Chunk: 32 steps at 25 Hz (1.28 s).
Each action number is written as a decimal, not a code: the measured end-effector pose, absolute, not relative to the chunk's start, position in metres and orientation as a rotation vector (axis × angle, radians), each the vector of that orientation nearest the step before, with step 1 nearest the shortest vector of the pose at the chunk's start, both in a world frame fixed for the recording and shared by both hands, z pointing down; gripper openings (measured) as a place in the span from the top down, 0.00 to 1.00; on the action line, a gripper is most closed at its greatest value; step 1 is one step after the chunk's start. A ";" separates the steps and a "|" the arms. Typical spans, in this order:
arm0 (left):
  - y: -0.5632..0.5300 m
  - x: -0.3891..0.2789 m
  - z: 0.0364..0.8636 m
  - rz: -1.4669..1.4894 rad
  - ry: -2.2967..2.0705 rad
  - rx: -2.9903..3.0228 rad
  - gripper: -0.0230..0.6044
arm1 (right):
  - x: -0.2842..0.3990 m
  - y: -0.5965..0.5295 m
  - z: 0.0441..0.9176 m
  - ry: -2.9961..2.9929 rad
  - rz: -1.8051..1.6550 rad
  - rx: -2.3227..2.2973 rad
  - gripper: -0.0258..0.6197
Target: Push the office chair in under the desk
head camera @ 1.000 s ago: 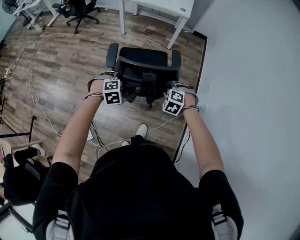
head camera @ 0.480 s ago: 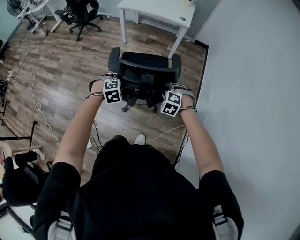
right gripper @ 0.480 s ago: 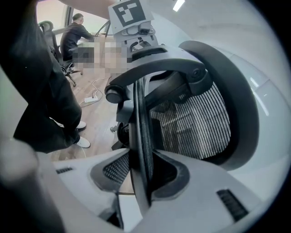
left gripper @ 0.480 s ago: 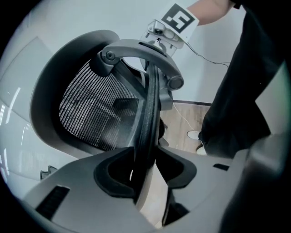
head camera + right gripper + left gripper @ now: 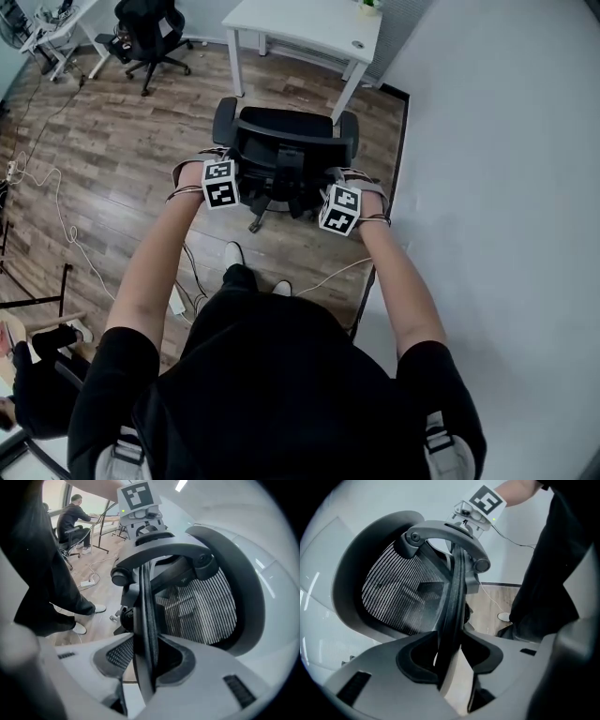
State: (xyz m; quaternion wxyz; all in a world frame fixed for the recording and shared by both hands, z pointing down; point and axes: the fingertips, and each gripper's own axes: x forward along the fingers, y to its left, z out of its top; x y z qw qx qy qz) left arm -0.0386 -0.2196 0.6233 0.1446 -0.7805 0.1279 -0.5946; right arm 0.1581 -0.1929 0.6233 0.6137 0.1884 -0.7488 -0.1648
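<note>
1. Left gripper (image 5: 449, 660): the jaws are opening. The thin dark rim of the backrest (image 5: 454, 602) runs between them, and a light sliver of gap shows on its right side, so the hold looks slack.
2. Right gripper (image 5: 146, 660): the jaws are closed on the opposite rim of the backrest (image 5: 145, 611), with the pad snug against it.
3. In the head view both arms reach forward. The office chair (image 5: 286, 141) sits upper centre on the wood floor (image 5: 112, 141), its back towards the person and its seat facing the white bench (image 5: 309, 19) at the top of the frame.
4. A grey wall (image 5: 506, 187) fills the right side. A second black chair (image 5: 145, 28) stands well apart at upper left.
5. Step in hand, as I read it: mid-push. The chair is near the bench legs but not yet under the top.
6. Next move calls for a straight roll forward between the legs, staying clear of the right-hand leg. The slackening left grip may need firming up, or that side could push flat against the rim.
7. Against the frame a second ago, more of the bench top is in view. The gap between chair and bench has narrowed, and the person's feet have stepped forward.
</note>
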 end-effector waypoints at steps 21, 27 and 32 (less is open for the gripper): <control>-0.368 -0.096 0.629 -1.662 0.230 -2.201 0.72 | 0.097 -0.320 0.627 -1.683 -0.304 0.558 0.75; -0.406 -0.115 0.627 -1.655 0.176 -2.184 0.71 | 0.075 -0.346 0.624 -1.672 -0.269 0.595 0.75; -0.433 -0.126 0.629 -1.647 0.164 -2.154 0.71 | 0.061 -0.366 0.624 -1.672 -0.263 0.615 0.75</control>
